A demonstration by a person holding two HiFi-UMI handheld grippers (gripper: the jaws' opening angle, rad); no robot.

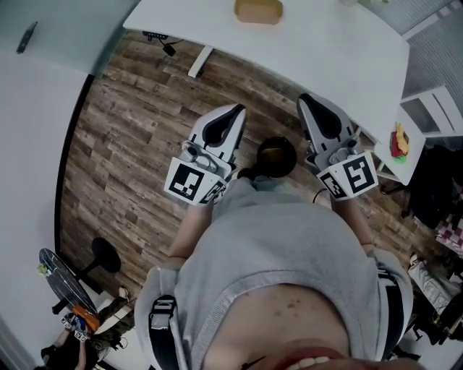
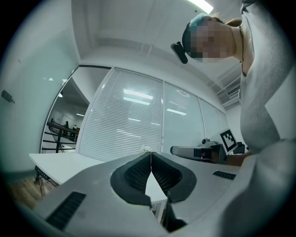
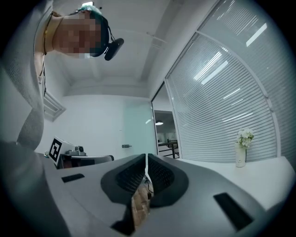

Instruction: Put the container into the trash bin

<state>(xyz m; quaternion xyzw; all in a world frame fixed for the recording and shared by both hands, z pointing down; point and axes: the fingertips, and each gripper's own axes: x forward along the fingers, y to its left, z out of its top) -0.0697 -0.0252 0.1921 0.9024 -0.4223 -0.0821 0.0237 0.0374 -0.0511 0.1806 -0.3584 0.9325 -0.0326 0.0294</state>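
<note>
1. Head view: the person is standing back from the white table [image 1: 325,43] and pointing the left gripper [image 1: 233,110] and right gripper [image 1: 307,97] toward it. The container [image 1: 257,11], tan and shallow, is sitting toward the table's far side, well apart from both tools. No trash bin is showing.
2. Left gripper view: the left gripper [image 2: 151,153] is showing its jaws meeting at the tips with nothing between them. The table edge is lying ahead, and the container is not showing here.
3. Right gripper view: the right gripper [image 3: 146,157] is closed too and carrying nothing, with only wood floor showing through the gap below. A flower vase [image 3: 241,150] is standing on the tabletop to the right. No container or bin is showing.
4. Judgement: the approach is looking like the step in hand. One gripper should be opening before it reaches the container, then coming in level onto one side wall. The person should be locating the bin before lifting and keeping the container upright, since its contents can't be made out.
</note>
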